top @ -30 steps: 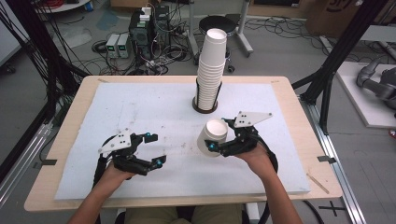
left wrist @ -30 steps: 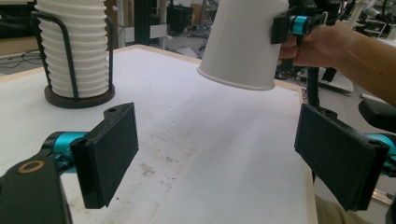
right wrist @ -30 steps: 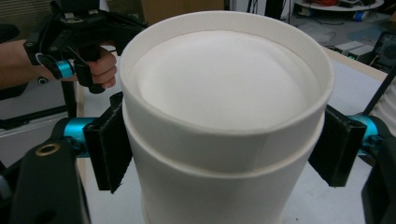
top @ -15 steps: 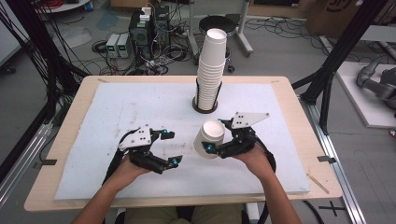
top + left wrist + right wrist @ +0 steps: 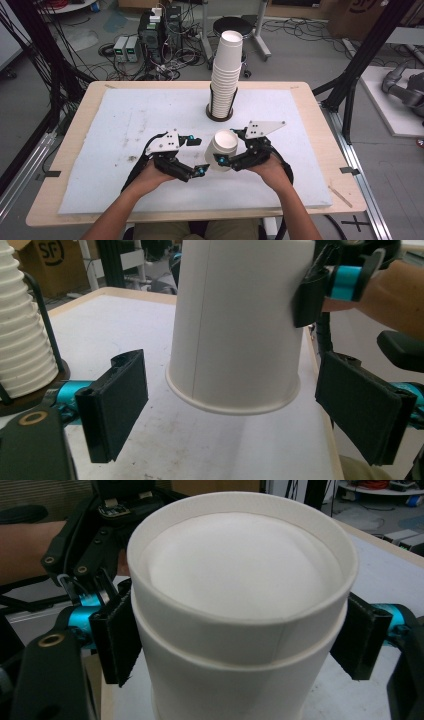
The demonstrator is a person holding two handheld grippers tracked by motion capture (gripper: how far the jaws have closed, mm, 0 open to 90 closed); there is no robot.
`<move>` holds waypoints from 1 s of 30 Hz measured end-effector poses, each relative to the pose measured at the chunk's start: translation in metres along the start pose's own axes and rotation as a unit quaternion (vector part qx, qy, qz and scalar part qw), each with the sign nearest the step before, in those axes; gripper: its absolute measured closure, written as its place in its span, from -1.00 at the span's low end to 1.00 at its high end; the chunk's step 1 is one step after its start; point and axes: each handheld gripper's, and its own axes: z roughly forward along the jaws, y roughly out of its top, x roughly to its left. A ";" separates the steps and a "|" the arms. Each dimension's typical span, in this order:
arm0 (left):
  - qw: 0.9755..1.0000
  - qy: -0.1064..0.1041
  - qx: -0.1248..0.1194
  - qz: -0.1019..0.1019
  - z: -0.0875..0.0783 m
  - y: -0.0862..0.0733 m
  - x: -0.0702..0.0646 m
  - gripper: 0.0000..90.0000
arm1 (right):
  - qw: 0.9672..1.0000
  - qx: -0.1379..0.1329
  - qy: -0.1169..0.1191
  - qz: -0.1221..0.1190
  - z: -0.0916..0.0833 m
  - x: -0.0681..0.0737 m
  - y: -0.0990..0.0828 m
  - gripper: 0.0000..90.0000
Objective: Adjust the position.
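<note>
My right claw [image 5: 226,159] grips the nested white paper cups [image 5: 222,150] above the bench [image 5: 125,115], near-centre. My left claw [image 5: 200,156] has moved right; its jaws now bracket the cups' base, not clamped: ready to separate.

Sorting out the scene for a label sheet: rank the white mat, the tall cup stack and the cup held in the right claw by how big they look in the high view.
1. White mat, by far the largest.
2. Cup stack.
3. Held cup, in the right claw.
The held cup is lifted nearer the camera, so it may look slightly bigger than it is.
</note>
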 end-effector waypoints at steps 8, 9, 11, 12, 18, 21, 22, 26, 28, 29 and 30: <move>1.000 -0.002 0.012 0.017 0.012 0.002 0.000 -0.70 | 1.000 0.000 0.003 -0.002 0.002 0.001 0.001 -0.55; 1.000 -0.002 0.011 0.017 0.013 0.002 -0.001 -0.70 | 1.000 0.000 0.002 -0.002 0.002 0.001 0.001 -0.55; 1.000 -0.004 0.012 0.018 0.013 0.002 -0.001 -0.70 | 1.000 0.000 0.003 -0.003 0.002 0.001 0.001 -0.55; 1.000 -0.006 0.010 0.019 0.015 0.002 -0.002 -0.70 | 1.000 -0.001 0.003 -0.003 0.001 0.001 0.001 -0.55; 1.000 -0.012 0.007 0.019 0.017 0.003 -0.002 -0.70 | 1.000 0.001 0.009 -0.004 0.002 0.001 0.001 -0.54; 1.000 -0.014 0.009 0.022 0.018 0.003 -0.001 -0.70 | 1.000 0.000 0.010 -0.004 0.003 0.001 0.001 -0.54; 1.000 -0.013 0.008 0.021 0.019 0.003 -0.001 -0.70 | 1.000 0.000 0.009 -0.006 0.003 0.001 0.001 -0.54; 1.000 -0.015 0.013 0.022 0.020 0.003 -0.001 -0.70 | 1.000 0.000 0.013 -0.005 0.004 0.002 0.001 -0.54; 0.999 -0.017 0.016 0.023 0.022 0.003 -0.002 -0.70 | 1.000 -0.001 0.013 -0.007 0.004 0.002 0.001 -0.54; 0.999 -0.017 0.016 0.023 0.022 0.003 -0.002 -0.70 | 1.000 0.002 0.014 -0.006 0.004 0.002 0.001 -0.54; 0.999 -0.016 0.017 0.023 0.024 0.003 -0.002 -0.70 | 1.000 0.002 0.014 -0.006 0.004 0.002 0.001 -0.54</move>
